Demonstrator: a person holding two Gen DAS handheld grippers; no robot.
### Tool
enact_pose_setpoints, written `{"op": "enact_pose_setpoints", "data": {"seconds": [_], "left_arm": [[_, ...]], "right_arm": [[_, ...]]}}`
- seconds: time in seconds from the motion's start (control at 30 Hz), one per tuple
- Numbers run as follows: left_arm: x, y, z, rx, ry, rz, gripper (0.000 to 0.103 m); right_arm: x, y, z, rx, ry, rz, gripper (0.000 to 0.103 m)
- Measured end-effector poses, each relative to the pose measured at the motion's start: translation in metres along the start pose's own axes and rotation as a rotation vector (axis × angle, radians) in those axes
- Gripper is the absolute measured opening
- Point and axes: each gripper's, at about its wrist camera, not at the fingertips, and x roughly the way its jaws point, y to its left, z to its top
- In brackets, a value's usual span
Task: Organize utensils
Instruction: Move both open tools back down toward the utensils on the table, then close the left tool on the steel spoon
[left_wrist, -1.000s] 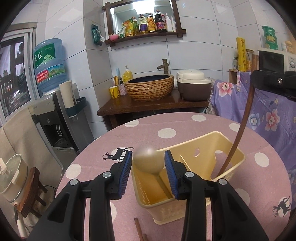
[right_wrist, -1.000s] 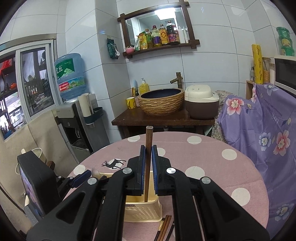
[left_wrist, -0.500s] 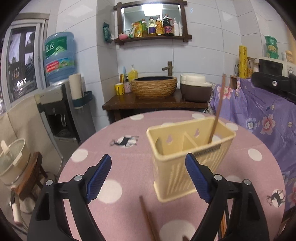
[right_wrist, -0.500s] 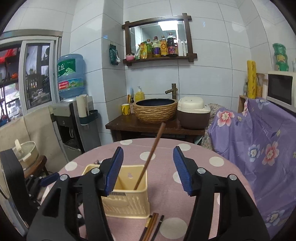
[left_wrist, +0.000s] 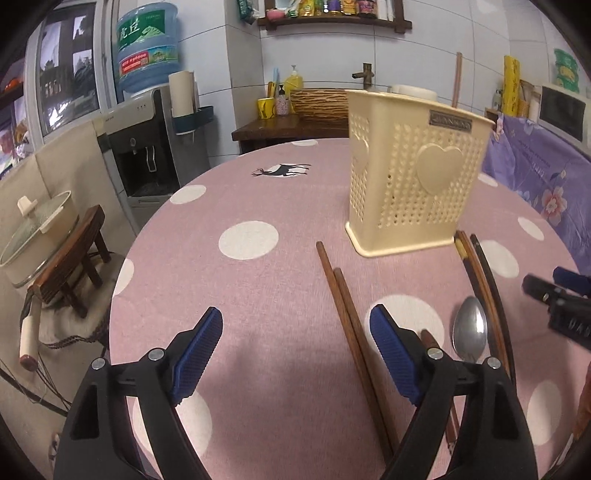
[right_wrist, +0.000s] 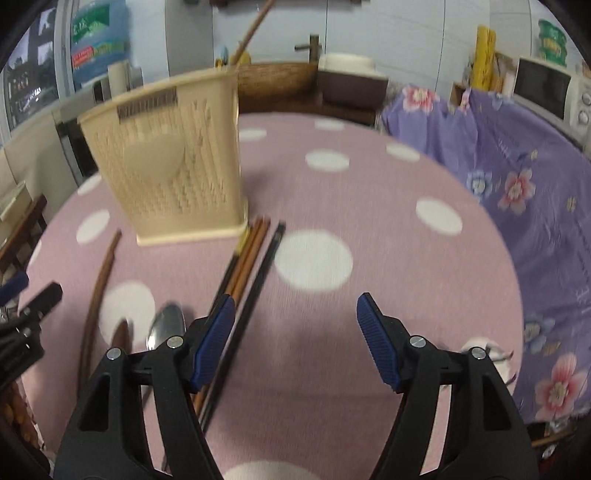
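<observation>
A cream perforated utensil holder stands upright on the pink dotted table, with one brown chopstick sticking out of it. Two brown chopsticks lie in front of the holder, close to the right finger of my left gripper, which is open and empty. More chopsticks and a metal spoon lie to their right. My right gripper hangs low over bare cloth just right of those chopsticks, its jaws opening with nothing between them.
A water dispenser and a low wooden stool with a pot stand left of the table. Purple floral cloth covers furniture on the right. A dark counter with a woven basin sits behind the table.
Both grippers opened: the left let go of a round-headed spoon and the right of a chopstick, which now stands in the holder. Both then sank toward the loose utensils on the table.
</observation>
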Motion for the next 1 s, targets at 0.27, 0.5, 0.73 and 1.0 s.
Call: {"op": "enact_pose_setpoints", "data": {"seconds": [0.27, 0.5, 0.73, 1.0], "left_arm": [[-0.005, -0.011, -0.002, 0.031, -0.005, -0.024, 0.081], [-0.003, -0.011, -0.005, 0.025, 0.008, -0.027, 0.081], [-0.005, -0.009, -0.007, 0.023, 0.014, -0.031, 0.081], [-0.009, -0.048, -0.001, 0.113, 0.028, -0.153, 0.077]], "right_arm": [[0.015, 0.005, -0.018, 0.019, 0.069, 0.012, 0.069], [0.016, 0.018, -0.022, -0.006, 0.086, 0.005, 0.069], [0.009, -0.011, -0.02, -0.003, 0.095, -0.064, 0.069], [0.0, -0.04, -0.023, 0.096, 0.048, -0.028, 0.069]]}}
